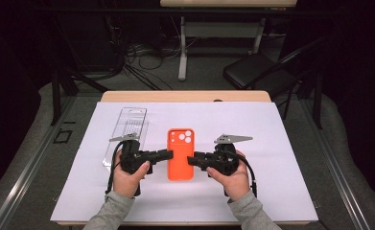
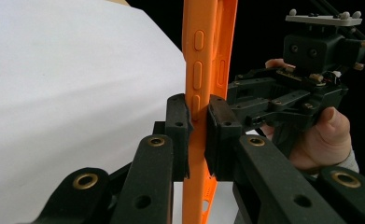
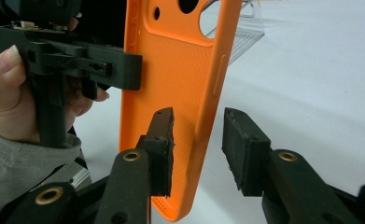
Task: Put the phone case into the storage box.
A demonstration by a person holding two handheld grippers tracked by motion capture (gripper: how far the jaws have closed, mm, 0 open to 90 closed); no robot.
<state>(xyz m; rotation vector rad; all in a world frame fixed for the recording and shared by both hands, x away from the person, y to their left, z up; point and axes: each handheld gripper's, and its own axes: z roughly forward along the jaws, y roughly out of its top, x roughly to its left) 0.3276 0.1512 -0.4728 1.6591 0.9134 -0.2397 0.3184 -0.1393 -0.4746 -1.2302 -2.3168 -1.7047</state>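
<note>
An orange phone case [image 1: 181, 154] lay between the two claws near the middle of the white surface [image 1: 281, 143], its long axis running near to far. The left claw [image 2: 198, 125] was clamped on the case's left edge. The right claw [image 3: 198, 140] straddled the right edge, jaws part-open, pads not yet pressing; equally near.

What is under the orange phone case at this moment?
The orange phone case is over the white sheet covering the table. The left gripper clamps its edge, so it may be lifted slightly. Whether anything lies beneath the case is hidden by the case itself.
</note>
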